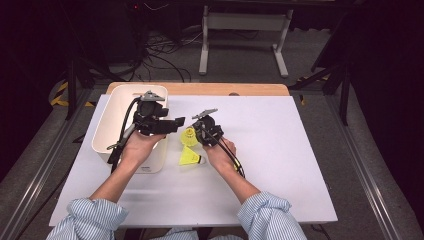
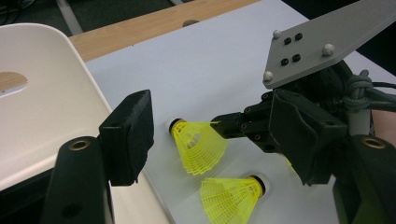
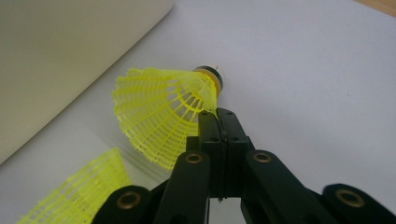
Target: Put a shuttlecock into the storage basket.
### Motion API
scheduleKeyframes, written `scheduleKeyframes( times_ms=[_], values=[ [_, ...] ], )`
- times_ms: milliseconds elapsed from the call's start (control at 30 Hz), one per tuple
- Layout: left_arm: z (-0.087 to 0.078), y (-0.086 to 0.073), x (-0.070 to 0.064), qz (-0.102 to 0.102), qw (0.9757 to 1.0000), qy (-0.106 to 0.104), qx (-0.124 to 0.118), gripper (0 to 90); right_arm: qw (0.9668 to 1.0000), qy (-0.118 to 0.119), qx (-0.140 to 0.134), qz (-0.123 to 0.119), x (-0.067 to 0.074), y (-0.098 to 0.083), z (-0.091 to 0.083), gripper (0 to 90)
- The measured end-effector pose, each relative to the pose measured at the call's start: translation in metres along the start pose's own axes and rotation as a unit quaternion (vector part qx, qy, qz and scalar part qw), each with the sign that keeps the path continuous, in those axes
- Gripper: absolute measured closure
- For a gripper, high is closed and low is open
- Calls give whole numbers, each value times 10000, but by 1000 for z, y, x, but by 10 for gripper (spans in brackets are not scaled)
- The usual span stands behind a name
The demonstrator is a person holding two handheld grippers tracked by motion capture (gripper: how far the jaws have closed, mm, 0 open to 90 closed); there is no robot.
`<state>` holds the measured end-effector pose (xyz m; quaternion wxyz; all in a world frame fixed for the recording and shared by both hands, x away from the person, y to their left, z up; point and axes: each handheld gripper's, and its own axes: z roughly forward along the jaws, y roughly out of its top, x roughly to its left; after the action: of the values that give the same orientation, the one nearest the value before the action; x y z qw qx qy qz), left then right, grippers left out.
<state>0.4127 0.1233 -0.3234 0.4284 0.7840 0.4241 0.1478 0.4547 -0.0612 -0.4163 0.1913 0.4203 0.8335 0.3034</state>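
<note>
Two yellow mesh shuttlecocks are on the white table beside a white bin (image 1: 116, 107). My right gripper (image 1: 197, 134) is shut on the skirt rim of one shuttlecock (image 1: 189, 135); in the right gripper view the fingertips (image 3: 215, 114) pinch the mesh of this shuttlecock (image 3: 159, 112), its black cork pointing away. Whether the cork rests on the table I cannot tell. The second shuttlecock (image 1: 190, 158) lies on its side nearer the person. My left gripper (image 1: 177, 122) hovers at the bin's right wall, open, nothing between its jaws; the held shuttlecock (image 2: 198, 144) lies just ahead of them.
The white bin (image 2: 42, 93) stands at the table's left, with the left hand and its cable over its near corner. A wooden strip (image 1: 200, 89) runs along the table's far edge. Open white surface lies right of the right hand. The second shuttlecock (image 2: 233, 196) lies close under the right gripper.
</note>
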Motion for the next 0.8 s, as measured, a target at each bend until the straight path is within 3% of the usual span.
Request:
scheduleKeyframes(
  times_ms=[567, 800],
  values=[
    [4, 2, -4, -1, 9999, -112, 129, 324, 9999, 34, -121, -42, -21, -8, -34, 900],
    [7, 4, -10, 107, 9997, -129, 203, 340, 9998, 46, -175, -32, -31, -12, -51, 900]
  ],
)
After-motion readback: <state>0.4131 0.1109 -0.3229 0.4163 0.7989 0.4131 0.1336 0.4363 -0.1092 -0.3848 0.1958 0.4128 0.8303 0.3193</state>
